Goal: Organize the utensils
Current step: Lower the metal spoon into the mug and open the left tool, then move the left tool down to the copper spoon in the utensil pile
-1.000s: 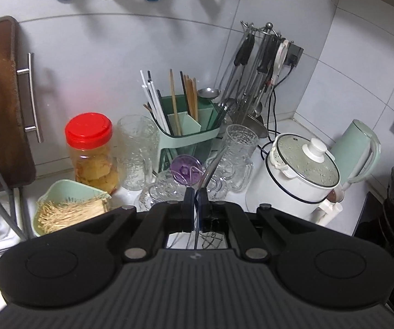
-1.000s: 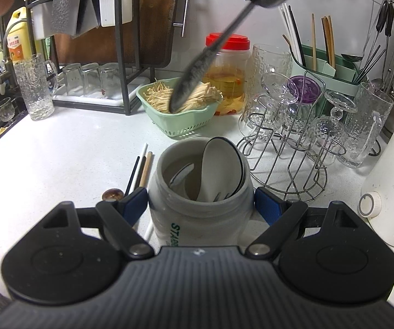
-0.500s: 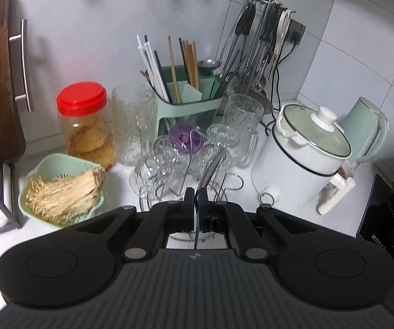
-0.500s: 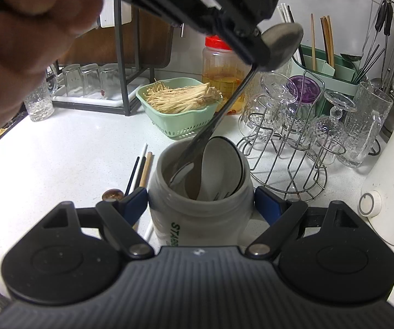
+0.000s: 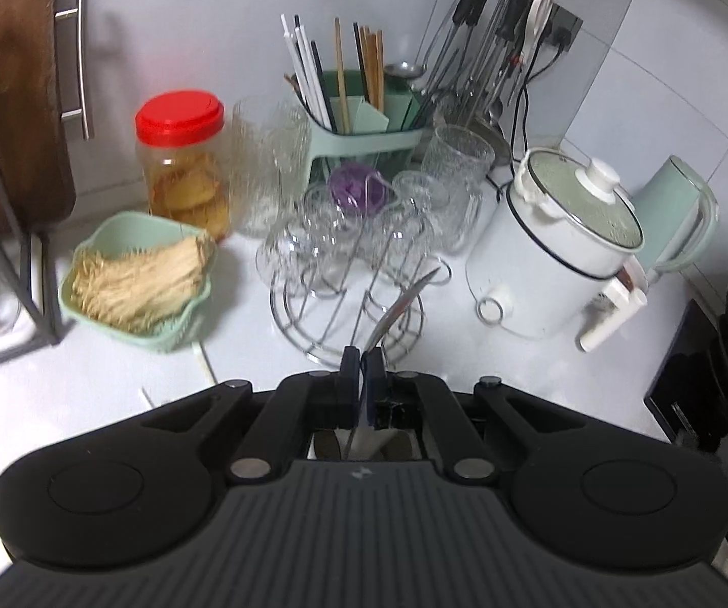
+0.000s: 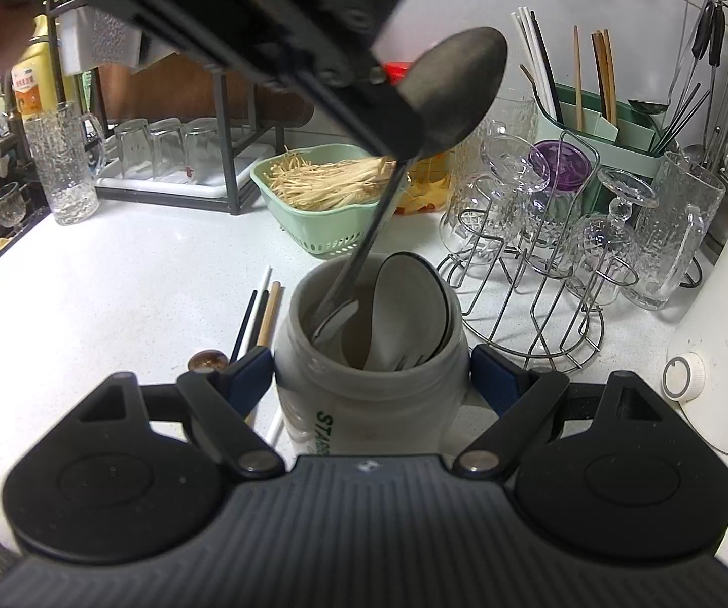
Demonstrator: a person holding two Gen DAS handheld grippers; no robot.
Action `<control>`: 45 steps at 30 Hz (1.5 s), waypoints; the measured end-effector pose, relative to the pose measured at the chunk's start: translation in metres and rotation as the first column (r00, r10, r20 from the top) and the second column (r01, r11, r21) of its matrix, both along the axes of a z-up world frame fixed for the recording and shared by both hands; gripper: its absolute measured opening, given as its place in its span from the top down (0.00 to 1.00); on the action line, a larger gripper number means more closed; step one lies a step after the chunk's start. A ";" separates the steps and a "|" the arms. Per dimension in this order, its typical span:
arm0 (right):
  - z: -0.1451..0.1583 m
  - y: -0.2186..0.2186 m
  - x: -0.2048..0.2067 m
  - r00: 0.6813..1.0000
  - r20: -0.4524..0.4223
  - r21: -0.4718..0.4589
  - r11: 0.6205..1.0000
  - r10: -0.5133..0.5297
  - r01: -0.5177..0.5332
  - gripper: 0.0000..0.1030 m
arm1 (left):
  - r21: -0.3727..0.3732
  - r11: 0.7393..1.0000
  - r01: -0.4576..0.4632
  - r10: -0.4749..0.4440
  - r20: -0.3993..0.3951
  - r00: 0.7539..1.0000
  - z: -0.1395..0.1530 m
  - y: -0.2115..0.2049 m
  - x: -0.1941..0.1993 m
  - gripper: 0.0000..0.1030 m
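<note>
Chopsticks (image 6: pixel 262 311) loose on desk, just left of mug, thin, light, roll-prone; take mid-shaft. Left gripper (image 6: pixel 404 116) fingers clamped on metal spoon (image 6: pixel 458 86) near bowl, handle tip already inside mug mouth; stiff, slick steel, could pivot. Right gripper (image 6: pixel 371 377) fingers clamped round ceramic mug (image 6: pixel 369 395); heavy, breakable, glazed, grip the sides.

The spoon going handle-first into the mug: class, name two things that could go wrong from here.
1. The spoon is pinched at its bowl by the left gripper, with the long handle hanging free; it might swing or slip.
2. A white scoop already fills much of the mug; the handle could jam against it or nudge the mug, which the right gripper steadies.
</note>
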State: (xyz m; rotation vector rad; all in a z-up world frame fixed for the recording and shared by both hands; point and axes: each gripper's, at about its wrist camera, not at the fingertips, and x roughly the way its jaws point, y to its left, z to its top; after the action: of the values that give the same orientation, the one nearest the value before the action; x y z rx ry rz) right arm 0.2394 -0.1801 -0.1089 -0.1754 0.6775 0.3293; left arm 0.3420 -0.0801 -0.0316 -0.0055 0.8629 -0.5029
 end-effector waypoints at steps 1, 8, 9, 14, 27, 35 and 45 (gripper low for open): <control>0.000 0.000 0.000 1.000 0.000 -0.001 1.000 0.001 -0.001 0.15 | 0.004 1.000 0.000 0.000 -0.007 1.000 0.000 0.001 -0.003 0.97; 0.000 0.001 0.000 1.000 0.002 -0.010 1.000 0.005 -0.005 0.15 | -0.071 0.997 -0.011 -0.002 -0.169 0.986 -0.001 0.020 -0.008 0.97; 0.000 0.001 0.001 1.000 0.001 -0.010 1.000 0.005 -0.005 0.15 | -0.085 0.996 -0.017 0.000 -0.203 0.979 -0.002 0.022 -0.008 0.97; 0.000 0.000 0.000 1.000 0.002 -0.010 1.000 0.008 -0.008 0.15 | -0.076 0.996 -0.040 0.020 -0.254 0.967 -0.011 0.030 -0.006 0.98; -0.001 -0.001 0.000 1.000 0.005 -0.008 1.000 0.015 -0.015 0.15 | -0.083 0.993 -0.087 0.061 -0.273 0.960 -0.019 0.039 0.000 0.97; -0.002 -0.002 -0.001 1.000 0.007 -0.006 1.000 0.022 -0.022 0.15 | -0.091 0.978 -0.187 0.157 -0.263 0.952 -0.023 0.062 -0.009 0.96; -0.002 -0.004 0.000 0.999 0.010 -0.012 0.999 0.046 -0.046 0.15 | -0.049 0.931 -0.363 0.329 -0.323 0.888 -0.074 0.103 -0.011 0.80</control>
State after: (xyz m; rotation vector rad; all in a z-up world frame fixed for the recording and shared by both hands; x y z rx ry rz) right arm 0.2389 -0.1837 -0.1109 -0.2040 0.6656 0.3684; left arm 0.3311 0.0231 -0.1052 -0.3428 1.1142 -0.2109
